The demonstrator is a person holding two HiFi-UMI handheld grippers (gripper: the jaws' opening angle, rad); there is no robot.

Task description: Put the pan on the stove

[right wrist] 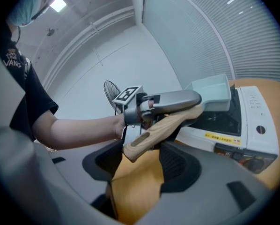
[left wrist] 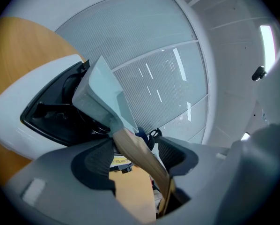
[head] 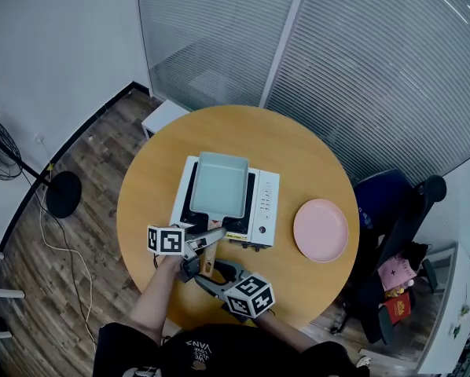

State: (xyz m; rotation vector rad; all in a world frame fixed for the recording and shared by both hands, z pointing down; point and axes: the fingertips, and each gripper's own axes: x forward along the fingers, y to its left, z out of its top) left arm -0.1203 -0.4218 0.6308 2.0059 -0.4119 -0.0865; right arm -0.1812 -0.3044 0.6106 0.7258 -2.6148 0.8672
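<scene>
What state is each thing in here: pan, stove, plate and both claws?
pan: upright, empty, sitting on the stove.
stove: on the table, carrying the pan; lit or not cannot be told.
plate: empty, flat on the table beside the stove.
left claw: open, with the pan's wooden handle between its jaws.
right claw: open, empty, near the handle's end.

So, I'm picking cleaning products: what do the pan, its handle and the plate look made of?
The pan looks like metal with a smooth, matte, pale blue-green coating. Its handle is light wood, with visible grain and a dull, unvarnished look. The plate is pink and smooth; whether it is plastic or glazed ceramic can't be told.
</scene>
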